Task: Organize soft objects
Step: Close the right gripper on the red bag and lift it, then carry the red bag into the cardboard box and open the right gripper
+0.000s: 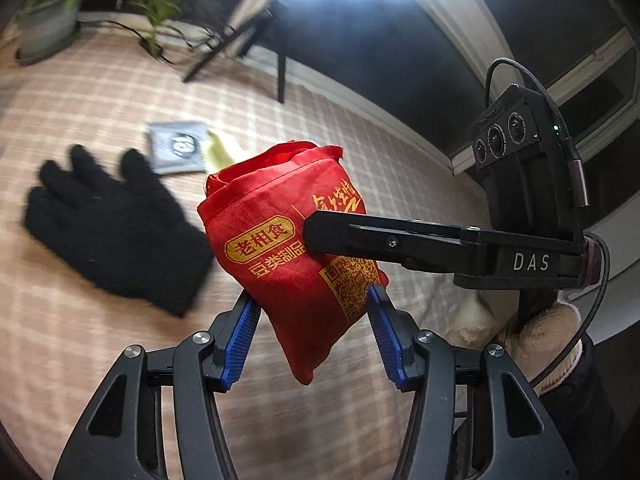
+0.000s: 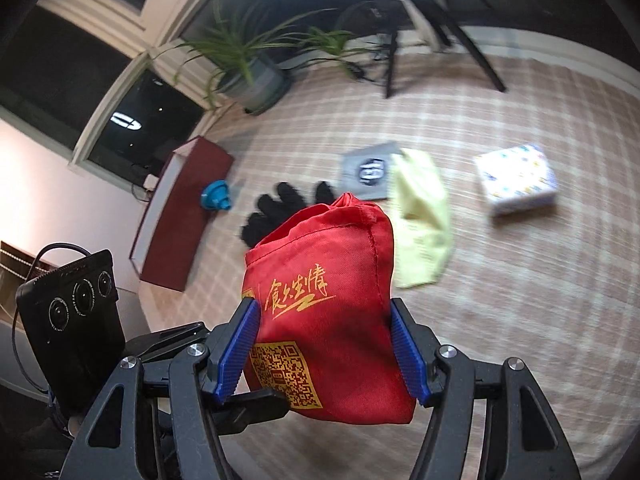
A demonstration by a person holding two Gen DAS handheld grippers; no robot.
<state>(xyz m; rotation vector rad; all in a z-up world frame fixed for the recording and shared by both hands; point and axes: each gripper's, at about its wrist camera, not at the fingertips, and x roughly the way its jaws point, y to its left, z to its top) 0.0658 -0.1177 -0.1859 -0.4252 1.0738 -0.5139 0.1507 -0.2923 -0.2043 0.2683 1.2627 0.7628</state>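
Blue-padded fingers (image 2: 408,352) of the right gripper (image 2: 324,350) are clamping the red bag (image 2: 320,280) at centre frame, while the left gripper (image 1: 312,332) is pinching its lower end, hiding the bag's bottom. Behind, a black glove (image 1: 116,228) is lying blurred at left, partly covered by the bag in the right view, beside a yellow cloth (image 2: 420,216) overlapping a grey packet (image 2: 368,172).

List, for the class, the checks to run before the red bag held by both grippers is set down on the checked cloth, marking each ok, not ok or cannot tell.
1. Left gripper pads press the red bag: ok.
2. Right gripper pads press the bag: ok.
3. Bag lifted clear of the checked cloth: ok.
4. Bag mouth closed: cannot tell.
5. Black glove, yellow cloth, grey packet lie apart from the bag: ok.
6. Landing spot chosen: cannot tell.
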